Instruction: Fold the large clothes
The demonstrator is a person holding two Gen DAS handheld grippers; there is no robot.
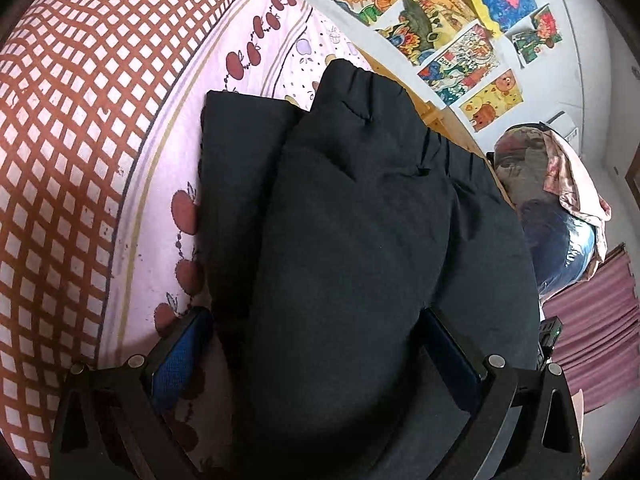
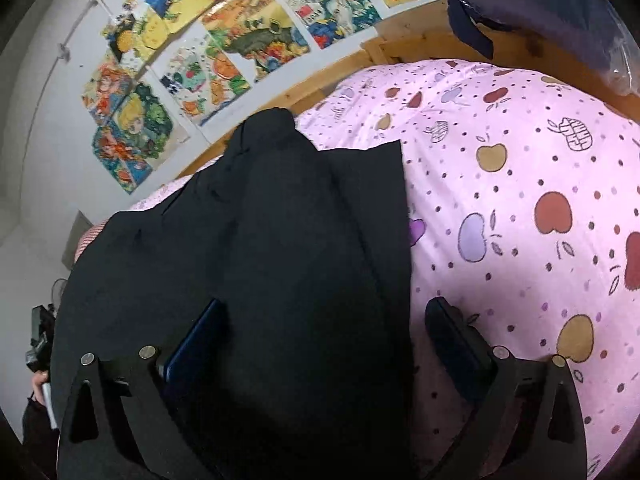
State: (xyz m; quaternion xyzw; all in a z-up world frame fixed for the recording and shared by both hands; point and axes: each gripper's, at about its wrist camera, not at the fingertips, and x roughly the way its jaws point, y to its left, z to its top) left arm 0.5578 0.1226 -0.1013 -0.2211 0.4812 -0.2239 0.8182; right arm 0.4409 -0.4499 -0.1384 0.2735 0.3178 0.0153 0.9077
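Left wrist view first: we are looking at a dark garment, seemingly trousers with a gathered waistband toward twelve o'clock, lying on a pink fruit-print bedsheet, with a red-and-white checked blanket off at nine o'clock. We are judging the fold as partly done: one layer is already lying over another, and a straight flat edge is showing at ten o'clock, yet the bundle is bulging and not squared, so at least one more fold and some smoothing are probably remaining. Our left gripper is standing with its fingers wide apart, and the near end of the cloth is running down between them; they are straddling it, not pinching it.

Moving to the right wrist view, we are seeing the same garment filling the left half, from eleven o'clock down to six, with bare sheet at three o'clock. Our right gripper is also spread open. Its left finger is lying against the cloth, while its right finger is sitting just beside the cloth's edge over the sheet.
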